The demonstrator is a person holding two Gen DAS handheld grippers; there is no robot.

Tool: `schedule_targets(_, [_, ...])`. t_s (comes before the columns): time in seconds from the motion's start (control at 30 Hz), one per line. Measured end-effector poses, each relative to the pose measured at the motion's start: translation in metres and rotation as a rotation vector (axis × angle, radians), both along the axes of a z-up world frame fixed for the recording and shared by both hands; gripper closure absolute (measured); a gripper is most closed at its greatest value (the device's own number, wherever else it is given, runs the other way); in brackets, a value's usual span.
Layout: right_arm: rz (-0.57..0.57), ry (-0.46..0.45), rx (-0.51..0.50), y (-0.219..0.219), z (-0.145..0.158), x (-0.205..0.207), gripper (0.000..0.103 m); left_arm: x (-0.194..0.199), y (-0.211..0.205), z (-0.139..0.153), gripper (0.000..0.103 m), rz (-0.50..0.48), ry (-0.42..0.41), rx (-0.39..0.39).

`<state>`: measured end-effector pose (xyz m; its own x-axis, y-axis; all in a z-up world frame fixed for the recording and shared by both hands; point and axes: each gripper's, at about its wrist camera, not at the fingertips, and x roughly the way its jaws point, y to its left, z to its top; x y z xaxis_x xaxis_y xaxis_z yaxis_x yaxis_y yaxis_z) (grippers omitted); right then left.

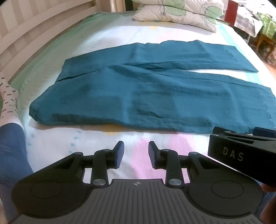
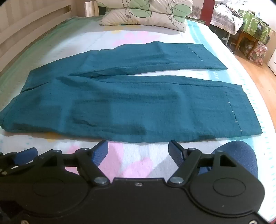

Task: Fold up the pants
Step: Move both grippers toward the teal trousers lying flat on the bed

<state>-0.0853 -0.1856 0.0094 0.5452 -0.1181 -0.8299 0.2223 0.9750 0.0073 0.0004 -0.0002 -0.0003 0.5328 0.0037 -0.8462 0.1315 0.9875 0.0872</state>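
Teal crinkled-cotton pants [image 2: 120, 96], flat on bed: our left gripper [image 1: 136, 153], narrowly parted, and right gripper [image 2: 138, 151], wide apart, both empty, should pinch the near edge evenly.

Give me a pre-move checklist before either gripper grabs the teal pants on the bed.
1. Teal fabric pants spread flat on the floral bedsheet: ok.
2. Both legs apart, unfolded: ok.
3. Left gripper empty, jaws partly open: ok.
4. Right gripper empty, jaws wide open: ok.
5. Near pants edge free of both grippers: ok.
6. White leaf-print pillows clear of the pants: ok.
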Motion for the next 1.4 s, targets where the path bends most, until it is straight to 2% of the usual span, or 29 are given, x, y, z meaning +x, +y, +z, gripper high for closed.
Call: schedule_targets(1.4, [-0.009, 0.035, 0.005, 0.001, -0.010, 0.006, 0.025, 0.005, 0.001, -0.017, 0.073, 0.003, 0.058, 0.008])
